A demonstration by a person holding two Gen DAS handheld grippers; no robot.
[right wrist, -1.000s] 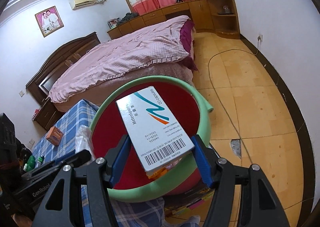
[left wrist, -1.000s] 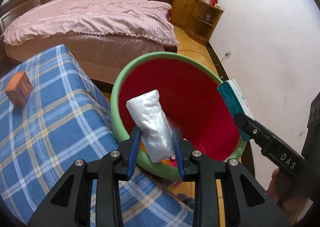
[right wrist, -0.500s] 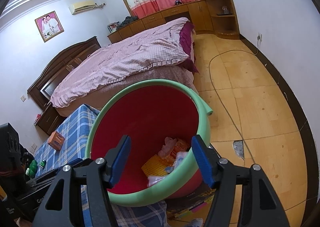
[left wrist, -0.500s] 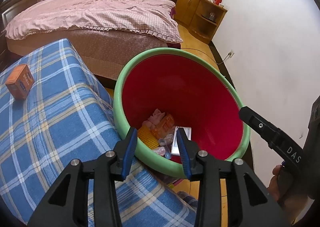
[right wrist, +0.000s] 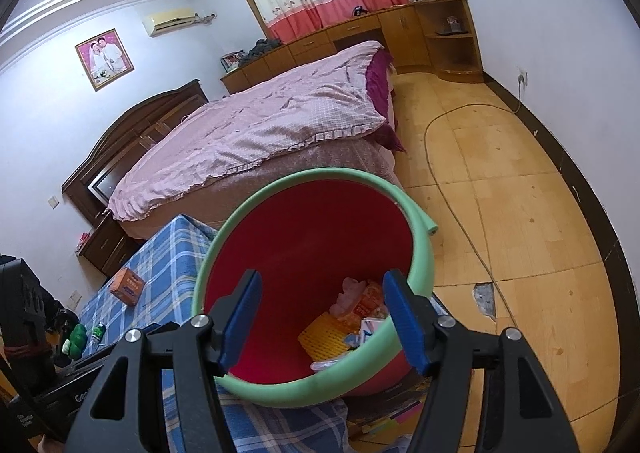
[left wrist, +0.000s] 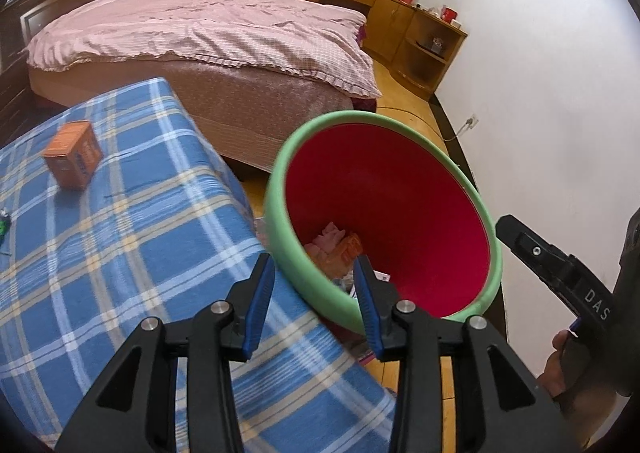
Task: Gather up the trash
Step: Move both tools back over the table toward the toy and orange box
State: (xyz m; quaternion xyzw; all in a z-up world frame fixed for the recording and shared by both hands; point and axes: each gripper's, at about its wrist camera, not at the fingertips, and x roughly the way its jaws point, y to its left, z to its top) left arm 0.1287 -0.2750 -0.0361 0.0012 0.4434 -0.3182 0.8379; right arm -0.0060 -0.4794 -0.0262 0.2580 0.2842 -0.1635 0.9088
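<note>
Now both grippers point(left wrist: 314, 285) point(right wrist: 322, 317) hang empty over bin point(right wrist: 420, 253)

A bin point(left wrist: 384, 213) holding trash point(right wrist: 352, 317) stands right of the table point(left wrist: 120, 253), which carries a box point(left wrist: 72, 161); the bed point(left wrist: 200, 37) lies behind both.

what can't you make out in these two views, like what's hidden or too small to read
- Bin bottom, left wrist view: near rim and a jaw hide most of the trash.
- Orange box print: too small in both views.
- Green objects, right wrist view: partly hidden by the other gripper, unidentifiable.
- Bin's base: hidden behind the checked cloth.
</note>
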